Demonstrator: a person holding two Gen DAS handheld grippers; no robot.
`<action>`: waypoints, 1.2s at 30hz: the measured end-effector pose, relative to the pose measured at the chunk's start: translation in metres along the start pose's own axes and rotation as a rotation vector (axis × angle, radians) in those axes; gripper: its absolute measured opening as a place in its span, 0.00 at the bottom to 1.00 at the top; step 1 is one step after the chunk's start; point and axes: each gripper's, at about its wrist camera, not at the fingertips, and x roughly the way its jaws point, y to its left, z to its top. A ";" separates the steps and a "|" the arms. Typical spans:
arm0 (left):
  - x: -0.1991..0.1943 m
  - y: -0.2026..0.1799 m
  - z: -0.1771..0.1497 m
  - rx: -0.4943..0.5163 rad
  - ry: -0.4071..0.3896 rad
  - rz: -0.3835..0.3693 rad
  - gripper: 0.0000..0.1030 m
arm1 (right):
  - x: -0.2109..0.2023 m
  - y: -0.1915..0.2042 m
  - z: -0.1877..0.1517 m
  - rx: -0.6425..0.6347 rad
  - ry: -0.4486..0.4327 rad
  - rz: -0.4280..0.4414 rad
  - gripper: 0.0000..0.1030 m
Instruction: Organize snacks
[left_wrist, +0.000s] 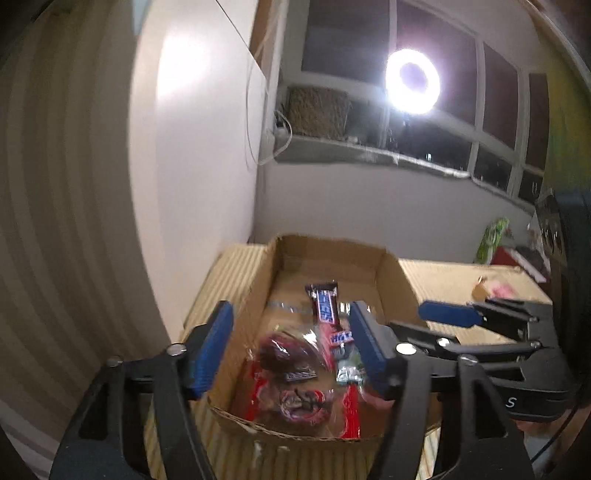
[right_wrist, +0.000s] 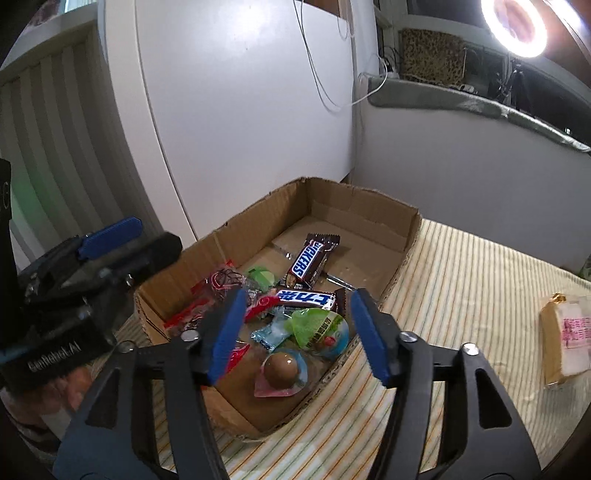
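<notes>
Now both my grippers hang over the cardboard box (right_wrist: 402, 236), left gripper (left_wrist: 291, 347) and right gripper (right_wrist: 295, 332) spread apart and holding nothing, since the snacks (right_wrist: 306, 258) lie loose just beneath and ahead of my fingers, gathered in one place.

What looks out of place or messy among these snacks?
One tan packet with pink print lies alone on the striped cloth, outside the cardboard box that holds the other snacks. Inside, the snacks are jumbled at the near end, and the box's rim is roughly torn.
</notes>
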 end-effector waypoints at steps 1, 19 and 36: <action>-0.003 0.002 0.001 -0.004 -0.006 0.004 0.66 | -0.002 0.002 0.000 -0.004 -0.003 -0.002 0.62; -0.061 0.017 0.007 -0.009 -0.098 0.047 0.71 | -0.041 0.042 0.000 -0.046 -0.068 -0.038 0.85; -0.057 0.026 0.010 0.027 -0.046 0.028 0.88 | -0.042 0.040 0.010 -0.045 -0.110 -0.117 0.89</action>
